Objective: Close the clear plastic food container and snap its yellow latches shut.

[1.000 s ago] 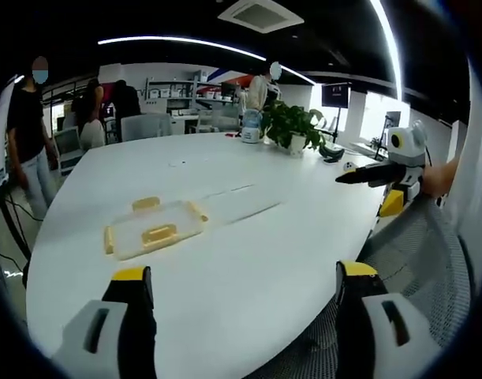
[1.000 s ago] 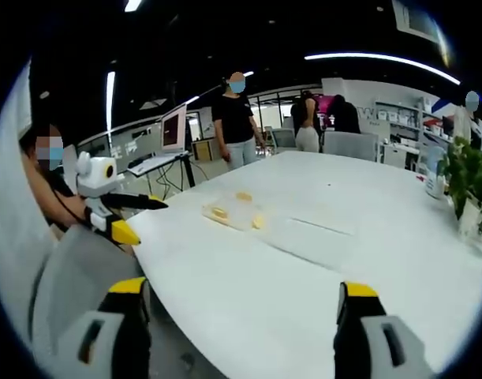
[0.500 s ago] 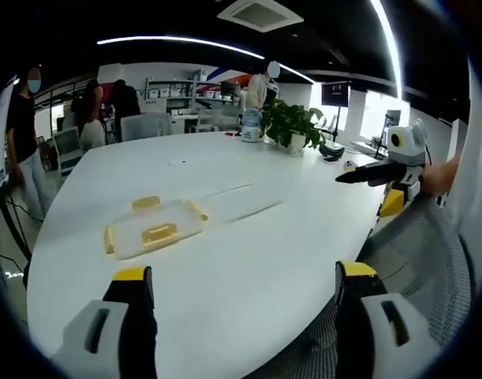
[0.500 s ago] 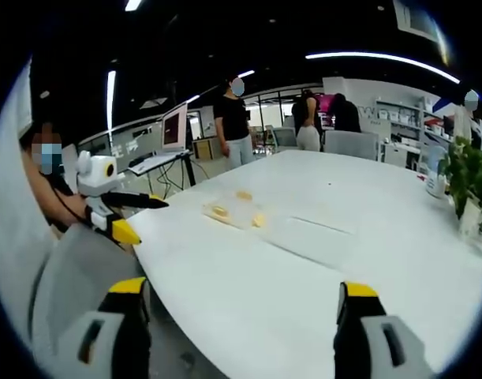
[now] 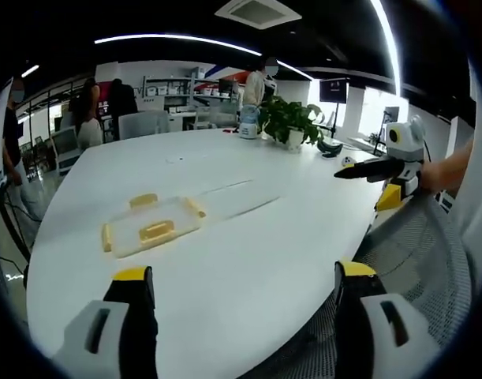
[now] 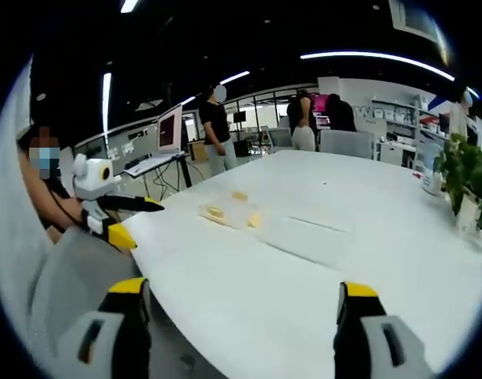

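Well beyond left gripper point(image 5: 237, 316) (open): container point(image 5: 151, 227).

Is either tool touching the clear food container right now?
No. The clear container lies alone on the white table, with both tools held back from it.

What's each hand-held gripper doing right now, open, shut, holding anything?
Left hand-held gripper: open, holding nothing, at the near edge of the white table.
Right hand-held gripper: open, holding nothing, short of the clear container.

Clear plastic container point(image 5: 151, 227); smooth white table point(image 5: 248, 253); mesh chair point(image 5: 430, 268).
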